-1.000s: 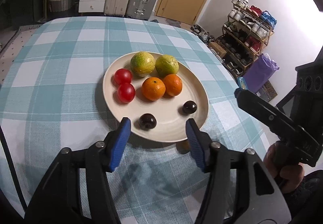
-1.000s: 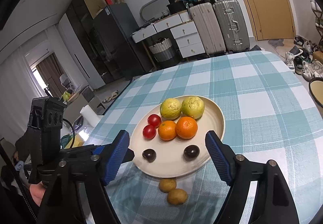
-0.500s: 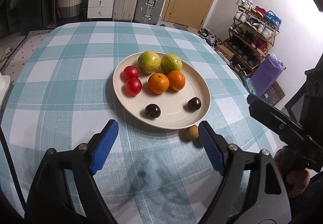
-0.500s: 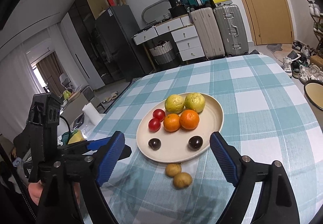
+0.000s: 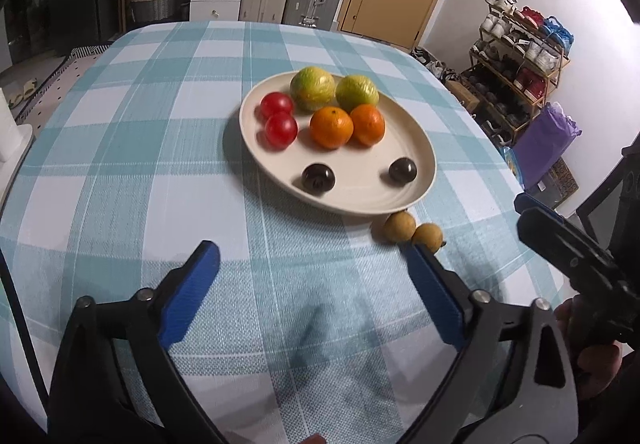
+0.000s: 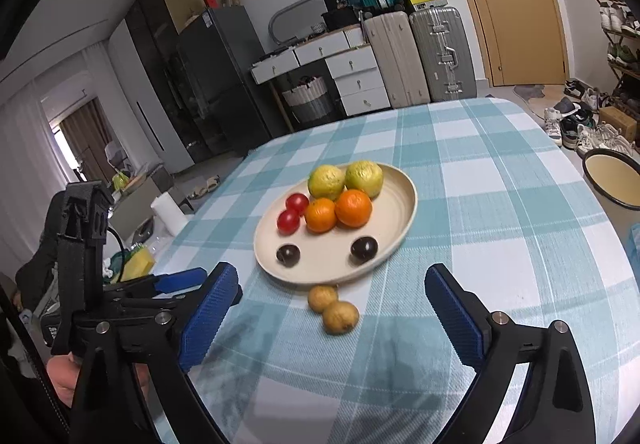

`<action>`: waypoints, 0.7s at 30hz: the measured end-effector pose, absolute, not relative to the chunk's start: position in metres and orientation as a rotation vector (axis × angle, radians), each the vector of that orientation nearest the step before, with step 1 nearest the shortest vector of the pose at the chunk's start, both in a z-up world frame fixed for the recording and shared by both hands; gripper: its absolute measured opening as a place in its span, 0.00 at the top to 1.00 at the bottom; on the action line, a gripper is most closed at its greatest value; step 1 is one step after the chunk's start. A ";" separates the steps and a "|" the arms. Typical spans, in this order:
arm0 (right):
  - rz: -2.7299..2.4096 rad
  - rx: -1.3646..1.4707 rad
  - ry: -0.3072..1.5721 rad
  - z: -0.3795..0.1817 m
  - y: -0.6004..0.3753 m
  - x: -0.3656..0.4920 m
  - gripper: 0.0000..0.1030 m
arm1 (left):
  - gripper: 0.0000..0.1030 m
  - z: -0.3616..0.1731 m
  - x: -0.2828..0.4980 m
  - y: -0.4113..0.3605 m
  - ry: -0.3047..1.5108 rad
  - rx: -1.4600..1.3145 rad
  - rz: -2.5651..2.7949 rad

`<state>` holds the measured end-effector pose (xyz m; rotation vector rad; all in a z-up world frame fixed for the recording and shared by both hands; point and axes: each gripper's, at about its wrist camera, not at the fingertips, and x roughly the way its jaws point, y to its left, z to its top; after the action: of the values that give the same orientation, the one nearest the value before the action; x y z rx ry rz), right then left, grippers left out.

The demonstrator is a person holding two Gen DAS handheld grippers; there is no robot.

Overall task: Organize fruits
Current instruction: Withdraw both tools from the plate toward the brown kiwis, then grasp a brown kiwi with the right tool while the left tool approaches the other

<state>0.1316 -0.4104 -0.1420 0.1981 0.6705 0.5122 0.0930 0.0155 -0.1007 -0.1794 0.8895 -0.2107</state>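
Observation:
A cream plate (image 5: 416, 148) (image 6: 400, 200) on the checked tablecloth holds two green-yellow citrus fruits (image 5: 312, 89), two oranges (image 5: 331, 126), two red tomatoes (image 5: 281, 129) and two dark plums (image 5: 318, 177). Two small brown fruits (image 5: 400, 227) (image 6: 335, 308) lie on the cloth, just off the plate's near rim. My left gripper (image 5: 312, 268) is open and empty, held back from the plate. My right gripper (image 6: 332, 296) is open and empty, with the brown fruits between its fingers' lines. Each gripper shows at the edge of the other's view.
The table (image 5: 120, 164) drops off at its near and side edges. A yellow basin (image 6: 612, 180) sits on the floor at the right. Suitcases (image 6: 420, 56), drawers, a fridge and a shoe rack (image 5: 516, 72) stand beyond the table.
Both grippers have pulled back from the plate and their jaws have spread wider. The two brown fruits have come into the left wrist view.

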 end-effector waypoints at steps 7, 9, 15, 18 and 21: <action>0.512 0.178 0.737 -0.162 -0.406 0.134 0.06 | 0.03 -0.112 0.090 0.016 0.899 -0.191 -0.249; 0.511 0.172 0.753 -0.166 -0.404 0.135 0.06 | 0.01 -0.111 0.088 0.015 0.882 -0.185 -0.268; 0.506 0.187 0.812 -0.180 -0.402 0.144 0.06 | 0.01 -0.117 0.088 0.013 0.896 -0.174 -0.279; 0.513 0.182 0.831 -0.184 -0.398 0.149 0.06 | 0.01 -0.122 0.090 0.014 0.911 -0.187 -0.280; 0.521 0.177 0.840 -0.186 -0.395 0.151 0.06 | 0.01 -0.124 0.092 0.016 0.911 -0.218 -0.308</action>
<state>0.1511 -0.3945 -0.1861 0.1771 0.8404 0.5206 0.0923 0.0164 -0.1239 -0.2181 0.9106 -0.3081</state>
